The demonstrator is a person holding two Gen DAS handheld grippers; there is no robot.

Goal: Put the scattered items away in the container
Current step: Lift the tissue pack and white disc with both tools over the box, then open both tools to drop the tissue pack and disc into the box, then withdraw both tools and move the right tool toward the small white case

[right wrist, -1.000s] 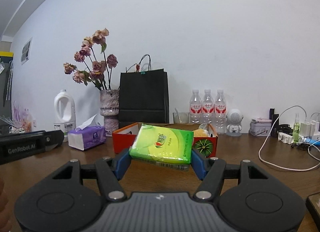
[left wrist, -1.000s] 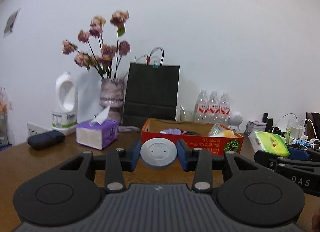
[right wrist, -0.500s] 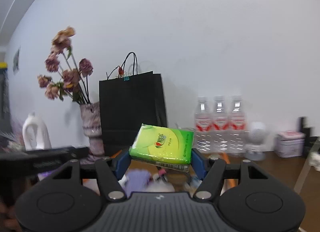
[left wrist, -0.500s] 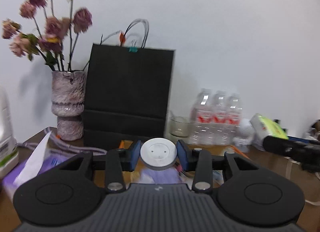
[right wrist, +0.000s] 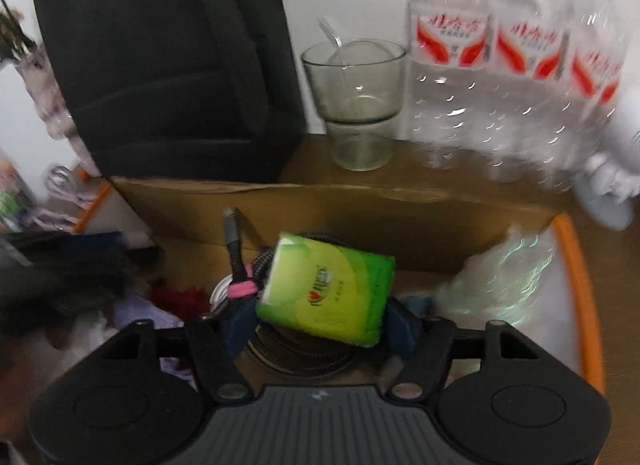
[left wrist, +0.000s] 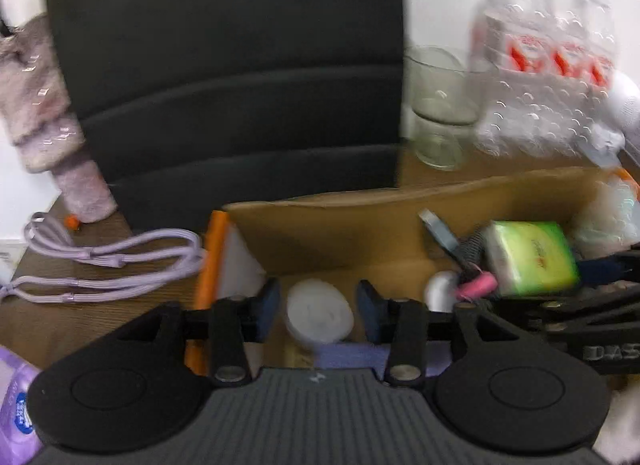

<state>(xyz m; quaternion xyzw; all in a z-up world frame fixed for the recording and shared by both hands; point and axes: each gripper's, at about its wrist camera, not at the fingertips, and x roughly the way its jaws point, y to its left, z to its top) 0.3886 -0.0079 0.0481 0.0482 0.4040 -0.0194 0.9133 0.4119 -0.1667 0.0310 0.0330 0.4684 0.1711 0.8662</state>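
Observation:
The cardboard box (left wrist: 344, 225) with an orange rim fills the lower half of both views. My left gripper (left wrist: 318, 315) is over its left part with the jaws apart; the white round disc (left wrist: 320, 317) sits tilted between them with gaps on both sides. My right gripper (right wrist: 320, 319) is over the box middle and the green tissue pack (right wrist: 326, 289) sits between its jaws; it also shows in the left wrist view (left wrist: 532, 257). A coiled black cable (right wrist: 304, 357), a pink clip (right wrist: 242, 289) and a crinkly clear bag (right wrist: 504, 281) lie inside the box.
A black paper bag (left wrist: 224, 65) stands right behind the box. A glass cup (right wrist: 356, 105) and water bottles (right wrist: 516, 65) stand at the back right. A vase (left wrist: 44, 117), a lilac cord (left wrist: 112, 261) and a purple tissue pack (left wrist: 16, 405) are to the left.
Both grippers moved forward and tipped down over the box. The left jaws opened and the white disc is loose between them. The green pack is lower in the box.

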